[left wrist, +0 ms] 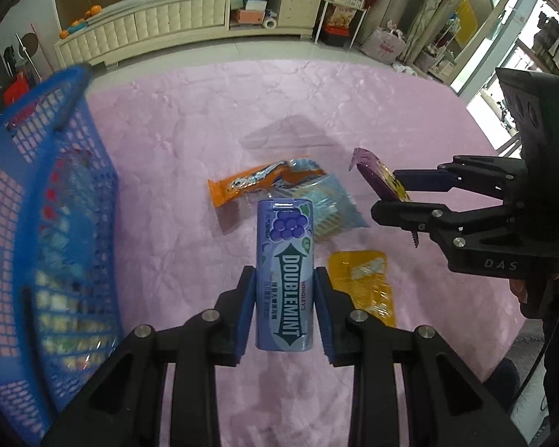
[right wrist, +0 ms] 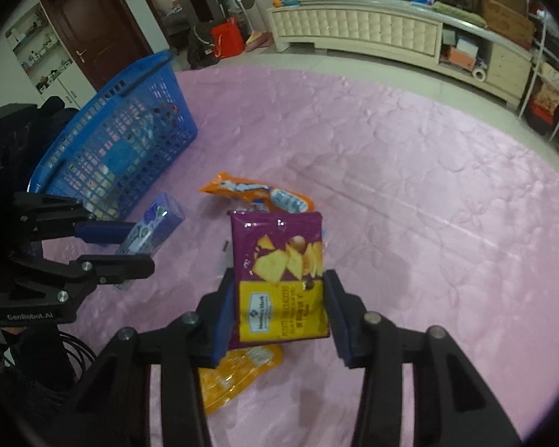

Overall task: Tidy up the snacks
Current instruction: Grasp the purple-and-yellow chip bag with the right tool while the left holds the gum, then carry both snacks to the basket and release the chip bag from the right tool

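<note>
Pink blanket (left wrist: 212, 119) under both grippers. Left gripper (left wrist: 284, 290) clamps Doublemint bottle (left wrist: 284, 275); right gripper (right wrist: 279, 309) clamps purple cracker bag (right wrist: 279, 279). Only right view shows bag's front and blue basket (right wrist: 130, 126) sharp.

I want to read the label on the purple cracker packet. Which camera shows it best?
The right wrist view: the purple cracker packet faces the lens, held in the right gripper jaws. The left wrist view shows it edge-on only, with its print unreadable.
</note>
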### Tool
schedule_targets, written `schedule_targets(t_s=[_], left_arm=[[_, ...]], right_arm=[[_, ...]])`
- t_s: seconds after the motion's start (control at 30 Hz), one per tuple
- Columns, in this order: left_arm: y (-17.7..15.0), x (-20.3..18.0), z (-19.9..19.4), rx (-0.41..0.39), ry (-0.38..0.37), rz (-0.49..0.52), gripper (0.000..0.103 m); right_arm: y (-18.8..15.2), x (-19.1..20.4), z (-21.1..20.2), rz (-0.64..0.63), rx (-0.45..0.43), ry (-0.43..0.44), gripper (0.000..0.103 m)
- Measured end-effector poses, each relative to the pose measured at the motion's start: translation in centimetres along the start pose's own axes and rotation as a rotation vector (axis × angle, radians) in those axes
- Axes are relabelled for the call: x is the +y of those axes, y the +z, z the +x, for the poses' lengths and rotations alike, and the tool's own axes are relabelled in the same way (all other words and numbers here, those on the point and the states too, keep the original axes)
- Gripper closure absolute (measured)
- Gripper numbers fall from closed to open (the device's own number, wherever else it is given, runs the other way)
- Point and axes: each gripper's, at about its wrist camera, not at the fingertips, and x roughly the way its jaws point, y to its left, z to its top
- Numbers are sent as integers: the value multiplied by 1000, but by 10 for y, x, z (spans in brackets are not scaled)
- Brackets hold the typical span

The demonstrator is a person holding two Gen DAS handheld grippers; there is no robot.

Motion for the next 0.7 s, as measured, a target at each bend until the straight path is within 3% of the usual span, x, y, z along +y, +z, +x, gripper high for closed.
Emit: schedule_targets(t_s=[0.33, 0.7], left_arm=[[-13, -4, -84, -136, -4, 20, 75], [-39, 47, -160, -264, 0, -5, 75]], right_arm=[[3, 65, -75, -60, -86, -80, 53], [26, 146, -103, -123, -152, -130, 53]])
